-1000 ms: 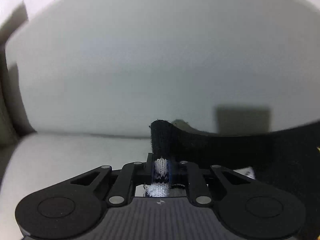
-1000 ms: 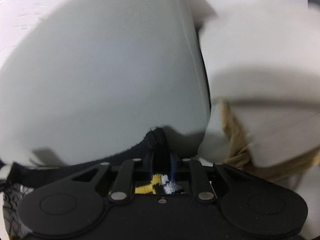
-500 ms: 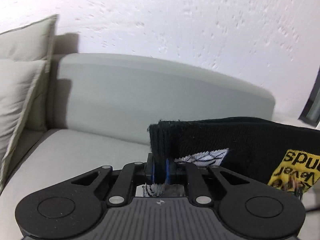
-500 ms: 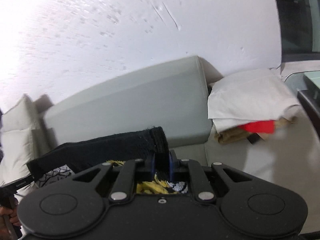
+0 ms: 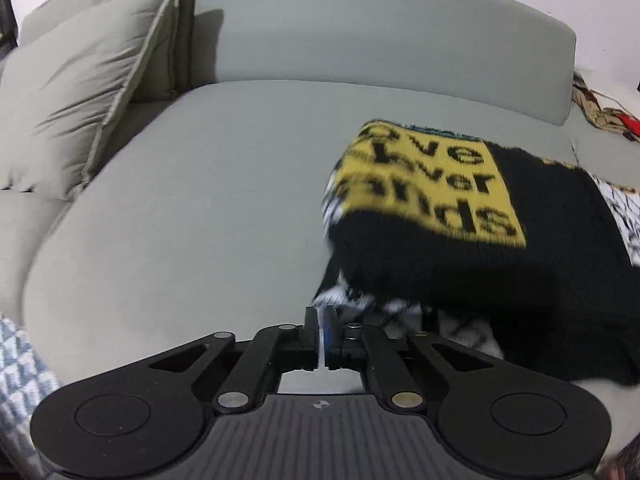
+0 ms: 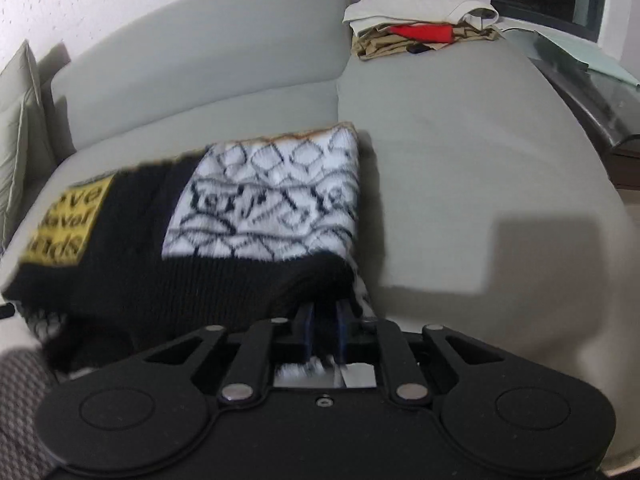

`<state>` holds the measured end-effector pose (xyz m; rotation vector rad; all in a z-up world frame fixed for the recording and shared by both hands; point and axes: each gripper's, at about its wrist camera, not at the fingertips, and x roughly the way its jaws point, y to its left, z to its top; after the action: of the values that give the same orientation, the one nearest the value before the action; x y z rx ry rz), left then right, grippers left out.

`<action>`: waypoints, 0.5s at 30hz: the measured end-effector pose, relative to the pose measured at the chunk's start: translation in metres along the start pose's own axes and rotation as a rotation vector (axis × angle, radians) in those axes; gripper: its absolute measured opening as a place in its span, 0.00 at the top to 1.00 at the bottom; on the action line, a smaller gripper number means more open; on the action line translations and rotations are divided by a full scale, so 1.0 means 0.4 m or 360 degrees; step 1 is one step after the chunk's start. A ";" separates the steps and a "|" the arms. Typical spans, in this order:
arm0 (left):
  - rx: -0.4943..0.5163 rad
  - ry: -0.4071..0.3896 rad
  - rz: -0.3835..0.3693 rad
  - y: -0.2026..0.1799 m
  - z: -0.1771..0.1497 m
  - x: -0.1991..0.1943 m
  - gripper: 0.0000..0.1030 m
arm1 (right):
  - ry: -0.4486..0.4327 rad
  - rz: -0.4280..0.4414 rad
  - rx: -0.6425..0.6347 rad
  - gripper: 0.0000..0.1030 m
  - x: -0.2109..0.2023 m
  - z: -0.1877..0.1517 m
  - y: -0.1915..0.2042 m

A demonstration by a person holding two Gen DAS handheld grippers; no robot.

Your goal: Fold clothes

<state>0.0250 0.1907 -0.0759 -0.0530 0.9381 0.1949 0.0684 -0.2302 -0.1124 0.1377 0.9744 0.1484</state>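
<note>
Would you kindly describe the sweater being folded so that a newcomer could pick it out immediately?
On the grey sofa, find the seat cushion in front of the curved backrest. The knit sweater lies there, nearest the cameras. Unlike the plain pile of clothes at the sofa's far end, it is black with a yellow lettered patch and a white panel of black line pattern.

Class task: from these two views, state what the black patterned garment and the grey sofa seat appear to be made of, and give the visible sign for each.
Garment: knitted yarn, probably wool or acrylic; ribbed stitch rows show, with patterns knitted in.
Sofa seat: smooth matte woven upholstery, apparently; no sheen, weave too fine to confirm.
</note>
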 end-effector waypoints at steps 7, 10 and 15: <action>-0.0322 -0.0028 -0.0191 0.092 -0.011 -0.049 0.57 | -0.0109 0.0248 0.0254 0.58 -0.107 -0.018 -0.041; -0.0495 0.0010 -0.0309 0.099 0.016 -0.013 0.56 | -0.0077 0.0391 0.0492 0.57 -0.072 -0.001 -0.077; -0.0641 0.0113 -0.0425 0.099 0.050 0.070 0.58 | -0.0058 0.0441 0.0761 0.58 -0.011 0.012 -0.130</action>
<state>0.0495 0.2362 -0.0853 -0.5569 0.9405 0.1323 0.0732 -0.2825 -0.1155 0.7138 0.9372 0.1638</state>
